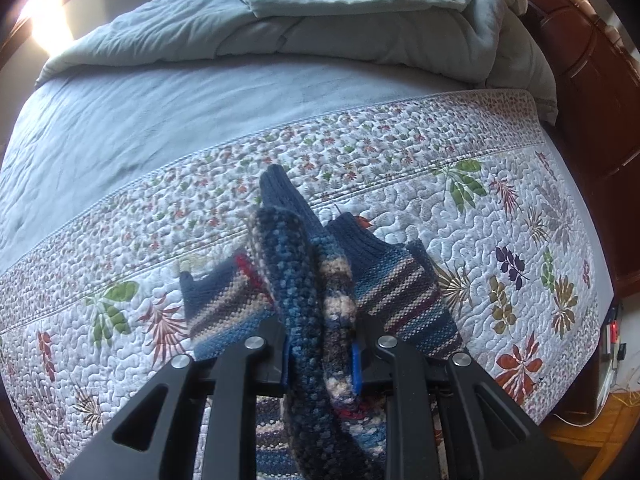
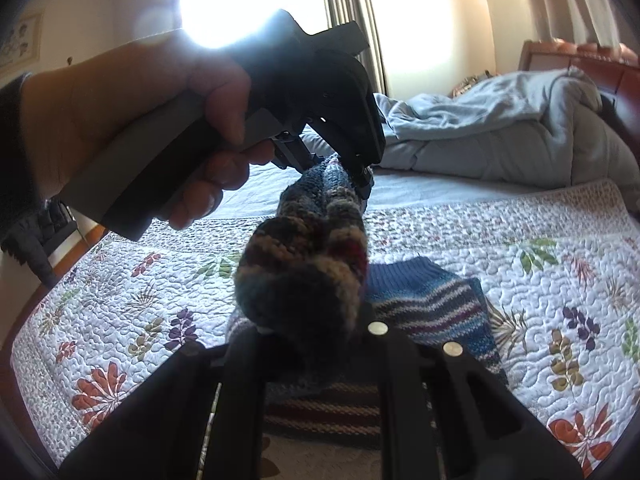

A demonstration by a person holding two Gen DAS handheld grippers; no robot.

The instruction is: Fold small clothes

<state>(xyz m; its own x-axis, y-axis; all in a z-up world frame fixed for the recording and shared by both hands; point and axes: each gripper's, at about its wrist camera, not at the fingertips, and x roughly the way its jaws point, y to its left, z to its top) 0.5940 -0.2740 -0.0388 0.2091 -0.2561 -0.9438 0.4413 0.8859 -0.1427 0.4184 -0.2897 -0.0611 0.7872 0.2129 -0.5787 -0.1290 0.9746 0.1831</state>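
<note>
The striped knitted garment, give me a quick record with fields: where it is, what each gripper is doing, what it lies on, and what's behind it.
garment: striped knitted garment, small, blue with cream and red bands
position: one edge lifted and bunched, the rest lying on the quilt
left gripper: shut on the lifted edge
right gripper: shut on the same bunched edge
surface: floral quilt on a bed
behind: rumpled pale blue duvet, wooden headboard
hand: grips the left gripper's handle
</note>
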